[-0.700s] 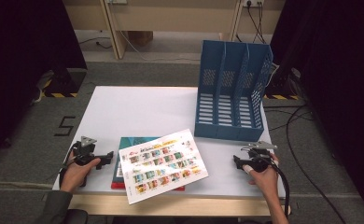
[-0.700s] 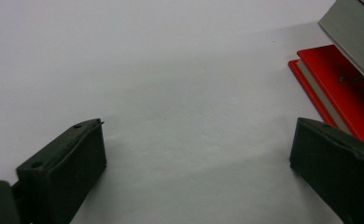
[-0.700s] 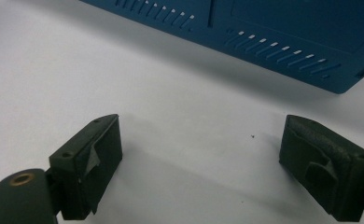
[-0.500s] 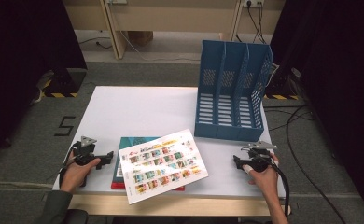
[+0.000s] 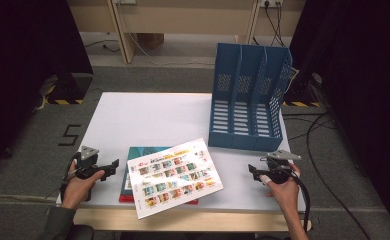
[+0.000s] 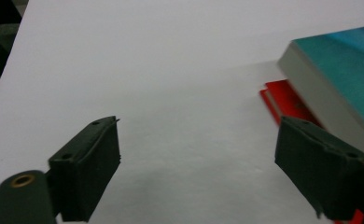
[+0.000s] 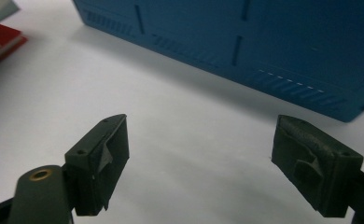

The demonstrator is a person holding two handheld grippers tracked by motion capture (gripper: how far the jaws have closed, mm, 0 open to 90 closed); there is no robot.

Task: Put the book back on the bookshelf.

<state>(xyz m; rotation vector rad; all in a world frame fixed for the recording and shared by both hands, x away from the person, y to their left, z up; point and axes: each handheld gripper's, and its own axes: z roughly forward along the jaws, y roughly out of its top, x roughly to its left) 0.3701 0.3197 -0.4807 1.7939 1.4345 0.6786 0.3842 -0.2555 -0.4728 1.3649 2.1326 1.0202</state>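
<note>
**Both grippers rest beside the book stack, nothing picked up**

The white surface [image 5: 148,117] carries a blue three-slot file rack [image 5: 248,100] at its far right. Near of the rack and to its left lies the stack of reading matter: a colourful picture sheet [image 5: 175,175] lies skewed on top of a teal-covered book [image 5: 144,151], and a red booklet [image 6: 287,100] sits underneath, its edge showing in the left gripper view. The sheet's near corner overhangs the surface edge.

The likely step is lifting the top sheet toward the rack. To do it well, I would take the sheet at an overhanging edge, where one jaw can slip under without dragging the books, and pinch close to a corner so it does not fold.

The left gripper [image 5: 114,166] sits left of the stack, held low with its jaws pointing toward the stack; they stand wide apart and hold nothing. The right gripper [image 5: 253,171] sits just near of the rack's front, right of the stack, jaws also wide apart and empty, pointing toward the stack.
</note>
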